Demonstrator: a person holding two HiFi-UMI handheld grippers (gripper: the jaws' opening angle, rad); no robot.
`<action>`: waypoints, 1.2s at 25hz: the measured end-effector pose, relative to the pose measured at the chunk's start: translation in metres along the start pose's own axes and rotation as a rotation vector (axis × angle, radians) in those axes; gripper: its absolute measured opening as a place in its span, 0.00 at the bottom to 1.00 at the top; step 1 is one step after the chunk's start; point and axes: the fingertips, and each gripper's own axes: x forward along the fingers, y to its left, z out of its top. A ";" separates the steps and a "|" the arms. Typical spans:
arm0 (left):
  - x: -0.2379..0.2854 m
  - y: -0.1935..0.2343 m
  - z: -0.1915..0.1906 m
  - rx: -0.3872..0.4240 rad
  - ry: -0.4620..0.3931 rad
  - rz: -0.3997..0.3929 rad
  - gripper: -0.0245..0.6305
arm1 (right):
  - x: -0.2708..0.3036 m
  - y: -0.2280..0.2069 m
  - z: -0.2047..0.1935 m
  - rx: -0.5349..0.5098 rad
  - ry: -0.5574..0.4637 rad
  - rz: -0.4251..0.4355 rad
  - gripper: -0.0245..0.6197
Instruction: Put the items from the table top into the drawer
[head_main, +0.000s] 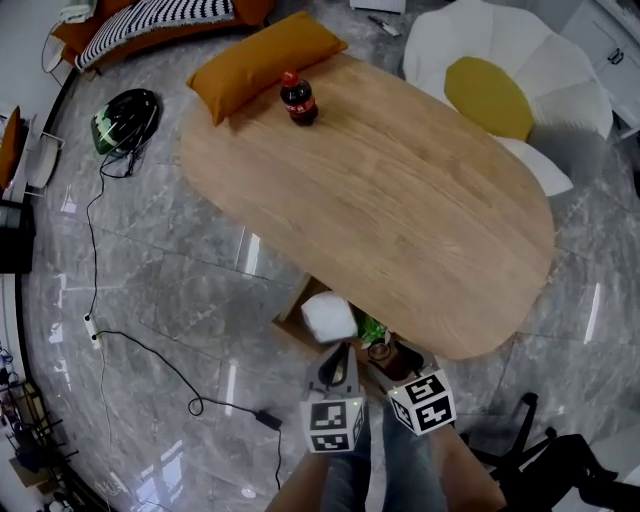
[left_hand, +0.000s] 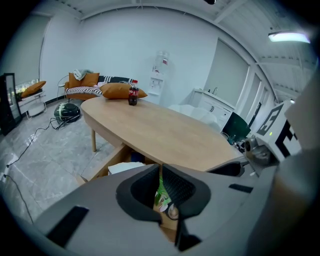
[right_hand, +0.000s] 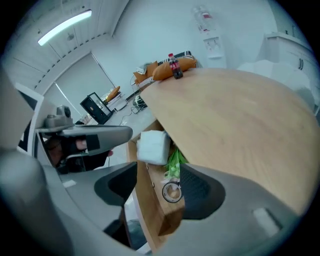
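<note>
Honestly, the cola bottle (head_main: 299, 98) stands at the counter's (head_main: 400, 200) far end beside the cushion (head_main: 262, 60). I'd use the right tongs (right_hand: 160, 187), which are wide and empty. The left tongs (left_hand: 161, 187) are pinched together, empty. Grab low and keep it upright; the drawer (head_main: 288, 318) is open.

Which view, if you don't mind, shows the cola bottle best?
The left gripper view: the cola bottle stands side-on, cap to base. The head view foreshortens it from above; the right gripper view shows it small.

The table (head_main: 400, 190) and drawer (right_hand: 155, 205) are smooth light wood, the floor (head_main: 170, 290) is shiny grey stone, and the pillow (head_main: 250, 62) is soft orange cloth.
</note>
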 end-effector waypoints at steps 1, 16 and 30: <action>-0.004 -0.004 0.007 0.002 -0.005 -0.003 0.08 | -0.009 0.000 0.010 -0.002 -0.025 -0.004 0.44; -0.072 -0.075 0.160 0.098 -0.199 -0.067 0.08 | -0.170 -0.002 0.163 -0.107 -0.381 -0.163 0.44; -0.168 -0.142 0.275 0.196 -0.396 -0.151 0.08 | -0.313 0.032 0.245 -0.176 -0.632 -0.302 0.40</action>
